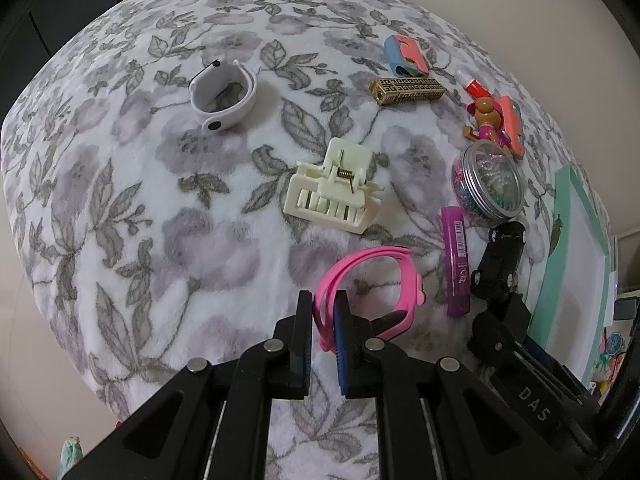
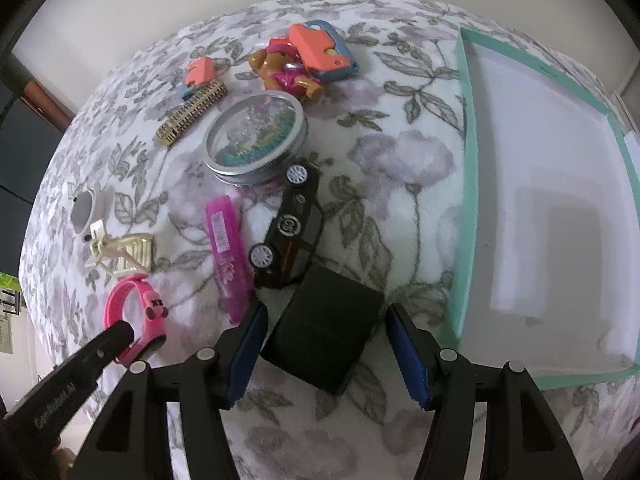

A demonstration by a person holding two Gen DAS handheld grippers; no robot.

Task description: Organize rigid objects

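Note:
My left gripper (image 1: 324, 308) is shut on the strap of a pink wristband (image 1: 372, 272), which lies on the floral blanket. In the right wrist view the same band (image 2: 148, 316) shows at the lower left with a black fingertip on it. My right gripper (image 2: 327, 308) is open, pointing down over a black rectangular box (image 2: 324, 332) that lies between its blue pads. The right pad stands clear of the box. A shallow teal tray (image 2: 465, 140) with a white inside lies empty just right of the box.
Beyond the box lie a black toy car (image 2: 292, 228), a purple tube (image 2: 226, 248), a round tin of beads (image 2: 256, 136), a doll (image 2: 284, 72) and coral-blue toys (image 2: 324, 52). Further left are a gold clip (image 1: 406, 90), a cream claw clip (image 1: 336, 188) and a white wristband (image 1: 222, 96).

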